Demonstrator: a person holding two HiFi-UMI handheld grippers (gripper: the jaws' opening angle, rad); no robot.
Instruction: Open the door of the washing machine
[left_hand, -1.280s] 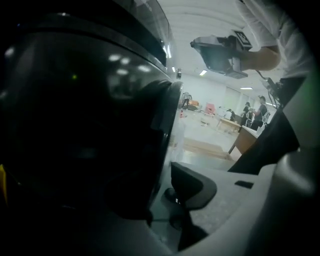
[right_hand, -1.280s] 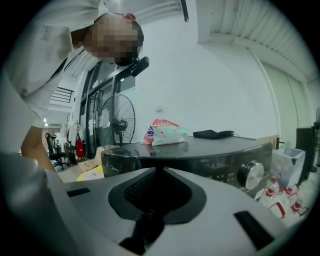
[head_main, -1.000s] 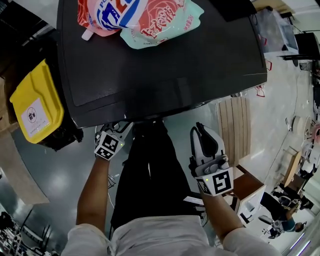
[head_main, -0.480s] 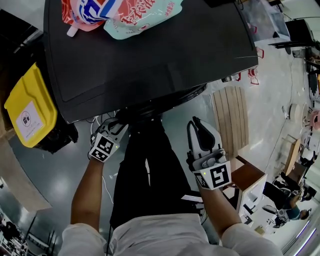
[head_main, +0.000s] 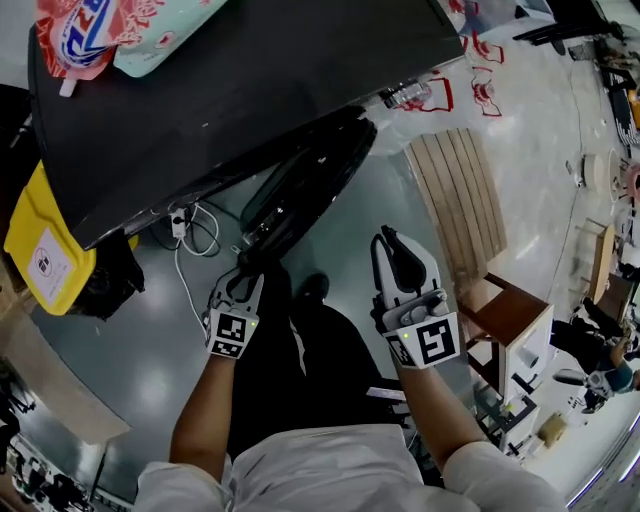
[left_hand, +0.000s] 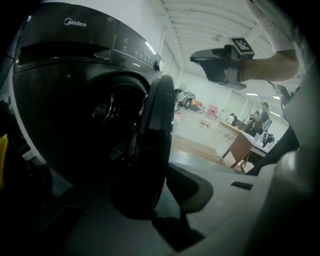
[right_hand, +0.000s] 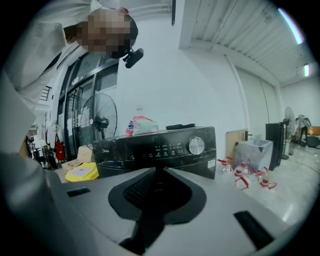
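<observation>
The black washing machine (head_main: 250, 70) fills the top of the head view. Its round door (head_main: 305, 175) stands swung out from the front. My left gripper (head_main: 243, 268) is shut on the door's free edge. In the left gripper view the dark door rim (left_hand: 156, 145) runs down between the jaws, left gripper (left_hand: 150, 200), with the open drum (left_hand: 112, 112) behind it. My right gripper (head_main: 393, 240) hangs in the air to the right of the door, jaws shut with nothing in them. From the right gripper (right_hand: 156, 172) I see the machine's control panel (right_hand: 170, 147).
Two detergent pouches (head_main: 95, 30) lie on the machine's top. A yellow-lidded bin (head_main: 45, 250) stands to its left. A cable and socket strip (head_main: 185, 225) lie on the floor. A slatted wooden board (head_main: 460, 200) and a wooden table (head_main: 515, 320) are to the right.
The door has swung from almost closed to well open. My left gripper came back toward the person with the door's edge. The right gripper drifted only slightly.
</observation>
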